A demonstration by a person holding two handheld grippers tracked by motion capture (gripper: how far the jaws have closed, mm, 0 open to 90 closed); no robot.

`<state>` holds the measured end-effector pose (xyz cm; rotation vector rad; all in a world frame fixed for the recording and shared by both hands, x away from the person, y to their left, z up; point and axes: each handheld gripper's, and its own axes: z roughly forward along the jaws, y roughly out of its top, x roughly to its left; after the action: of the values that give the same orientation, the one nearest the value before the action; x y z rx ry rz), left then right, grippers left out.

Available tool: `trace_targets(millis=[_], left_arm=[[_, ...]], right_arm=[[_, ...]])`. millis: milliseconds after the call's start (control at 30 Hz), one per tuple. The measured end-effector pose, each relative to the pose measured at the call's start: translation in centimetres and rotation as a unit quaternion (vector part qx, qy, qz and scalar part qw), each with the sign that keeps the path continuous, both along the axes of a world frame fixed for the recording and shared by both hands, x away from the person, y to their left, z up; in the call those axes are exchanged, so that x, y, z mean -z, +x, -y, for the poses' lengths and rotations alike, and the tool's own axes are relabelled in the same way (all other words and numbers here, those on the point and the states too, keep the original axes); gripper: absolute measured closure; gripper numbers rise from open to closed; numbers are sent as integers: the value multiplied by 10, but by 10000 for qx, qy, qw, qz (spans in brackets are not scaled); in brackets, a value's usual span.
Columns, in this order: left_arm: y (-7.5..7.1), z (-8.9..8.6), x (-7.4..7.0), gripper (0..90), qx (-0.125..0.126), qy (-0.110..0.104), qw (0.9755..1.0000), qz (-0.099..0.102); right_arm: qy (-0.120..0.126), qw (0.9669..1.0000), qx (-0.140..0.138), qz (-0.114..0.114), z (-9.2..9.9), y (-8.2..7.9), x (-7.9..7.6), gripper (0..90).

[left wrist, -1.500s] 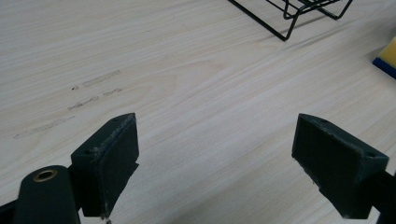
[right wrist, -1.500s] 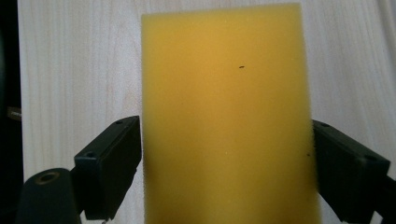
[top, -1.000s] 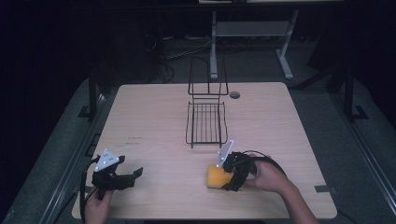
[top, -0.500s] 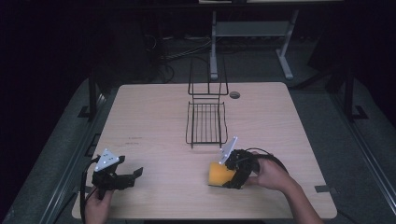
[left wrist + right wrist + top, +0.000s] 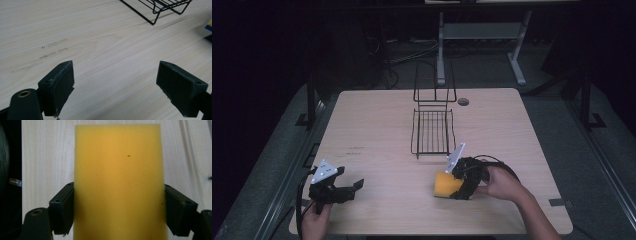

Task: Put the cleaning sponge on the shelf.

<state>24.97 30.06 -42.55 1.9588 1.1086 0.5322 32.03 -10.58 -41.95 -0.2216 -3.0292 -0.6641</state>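
A yellow sponge (image 5: 445, 185) sits near the table's front right, held between the jaws of my right gripper (image 5: 457, 186). In the right gripper view the sponge (image 5: 119, 180) is a tall yellow block, and both black pads (image 5: 61, 210) press against its sides. My left gripper (image 5: 356, 186) rests low at the table's front left, open, with bare wood between its wide-spread jaws (image 5: 115, 82). A black wire rack (image 5: 433, 125) stands in the middle of the table, beyond both grippers.
The wooden table (image 5: 372, 130) has faint marks (image 5: 356, 150) on its left half and a round cable hole (image 5: 463, 101) at the back. The wire rack's corner (image 5: 160, 7) appears at the top of the left gripper view. A metal stand (image 5: 477, 35) rises behind the table.
My right gripper with the sponge has shifted slightly toward the front of the table. The left gripper has stayed put.
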Motion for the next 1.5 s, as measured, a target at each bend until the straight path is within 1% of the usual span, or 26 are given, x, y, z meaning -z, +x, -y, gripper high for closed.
trace_targets(millis=[133, 533, 900, 1500], left_arm=[[0, 0, 0, 141, -3, 0, 10000, 2], [0, 1, 1, 141, 2, 7, 10000, 5], [0, 0, 1, 141, 9, 20, 10000, -12], [0, 0, 0, 141, -1, 20, 10000, 2]], right_arm=[[33, 10000, -27, -17, 0, 1, -2, 225], [-58, 10000, -24, -15, -1, 4, -7, 225], [-17, 10000, -51, -23, -1, 10, -16, 225], [-35, 9999, -137, -29, -10, 20, -26, 226]])
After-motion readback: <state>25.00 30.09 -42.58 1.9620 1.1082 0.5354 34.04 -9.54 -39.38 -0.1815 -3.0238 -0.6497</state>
